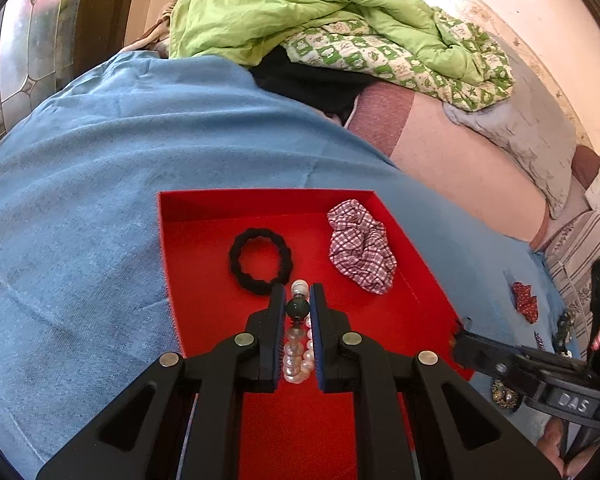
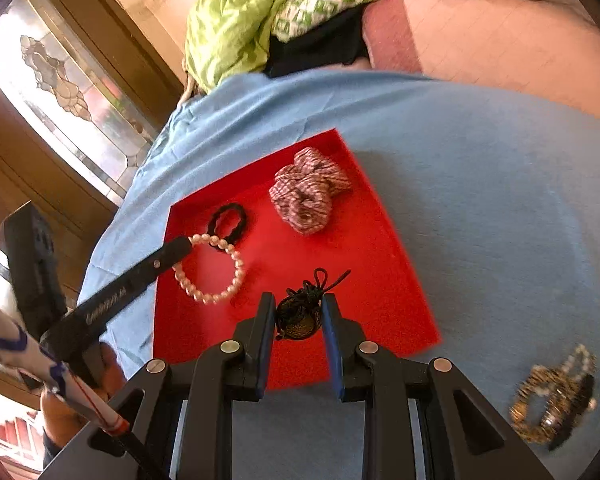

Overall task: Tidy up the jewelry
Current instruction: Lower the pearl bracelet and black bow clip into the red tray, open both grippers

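A red tray (image 1: 204,280) lies on a blue cloth (image 1: 100,160). A pearl bracelet (image 1: 296,356) with a dark green bead hangs over the tray, and my left gripper (image 1: 298,292) is shut on it. In the right wrist view the bracelet (image 2: 212,280) dangles as a loop from the left gripper (image 2: 184,245). My right gripper (image 2: 298,300) is shut on a dark gold ornament (image 2: 300,320) with a black cord, above the tray's (image 2: 372,280) near part. A black hair tie (image 1: 260,260) and a checked scrunchie (image 1: 360,248) lie inside the tray.
A heap of gold and pearl jewelry (image 2: 552,400) lies on the cloth right of the tray, with a small red patterned piece (image 1: 524,300) nearby. A green quilt (image 1: 300,8) and bedding are piled behind. A stained-glass door (image 2: 60,80) stands at the left.
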`<action>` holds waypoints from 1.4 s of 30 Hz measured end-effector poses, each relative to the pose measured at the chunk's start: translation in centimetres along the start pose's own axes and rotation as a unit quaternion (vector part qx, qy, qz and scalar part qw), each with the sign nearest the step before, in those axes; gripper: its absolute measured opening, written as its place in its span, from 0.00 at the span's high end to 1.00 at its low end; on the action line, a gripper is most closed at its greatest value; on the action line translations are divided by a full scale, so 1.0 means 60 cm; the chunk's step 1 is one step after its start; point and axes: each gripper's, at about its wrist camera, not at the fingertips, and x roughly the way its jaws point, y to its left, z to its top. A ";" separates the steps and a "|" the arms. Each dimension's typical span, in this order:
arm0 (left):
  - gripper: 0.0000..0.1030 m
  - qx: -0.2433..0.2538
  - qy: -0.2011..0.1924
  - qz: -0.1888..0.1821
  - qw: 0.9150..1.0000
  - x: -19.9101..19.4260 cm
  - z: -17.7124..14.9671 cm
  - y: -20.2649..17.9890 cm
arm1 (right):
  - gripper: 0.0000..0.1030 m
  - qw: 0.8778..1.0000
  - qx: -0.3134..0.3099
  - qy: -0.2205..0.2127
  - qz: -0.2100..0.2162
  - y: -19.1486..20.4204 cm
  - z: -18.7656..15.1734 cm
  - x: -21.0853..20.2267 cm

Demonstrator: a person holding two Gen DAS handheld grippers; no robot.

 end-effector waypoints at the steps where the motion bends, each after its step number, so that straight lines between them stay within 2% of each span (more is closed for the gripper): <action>1: 0.89 -0.001 0.001 0.001 1.000 0.001 0.000 0.001 | 0.76 1.000 -0.001 0.004 -0.003 0.005 0.005 0.009; 7: 0.89 -0.004 0.009 0.015 1.000 0.007 0.000 0.009 | 0.76 0.999 -0.015 0.024 -0.021 0.040 0.035 0.064; 15: 0.89 -0.018 0.022 0.016 0.999 0.013 -0.002 0.019 | 0.75 0.998 -0.006 0.052 -0.039 0.051 0.056 0.123; 23: 0.89 -0.023 0.031 0.016 0.999 0.020 -0.003 0.021 | 0.75 0.996 -0.011 0.058 -0.064 0.061 0.065 0.158; 34: 0.89 -0.025 0.035 0.021 0.999 0.023 -0.004 0.021 | 0.75 0.995 -0.016 0.056 -0.083 0.068 0.080 0.174; 35: 0.89 -0.026 0.034 0.022 0.999 0.023 -0.004 0.022 | 0.74 0.995 -0.014 0.056 -0.081 0.067 0.080 0.174; 38: 0.89 -0.028 0.033 0.022 0.999 0.023 -0.004 0.022 | 0.61 0.995 -0.012 0.052 -0.080 0.065 0.080 0.168; 42: 0.89 -0.028 0.027 0.022 0.999 0.019 -0.002 0.022 | 0.59 0.996 -0.009 0.046 -0.070 0.064 0.082 0.156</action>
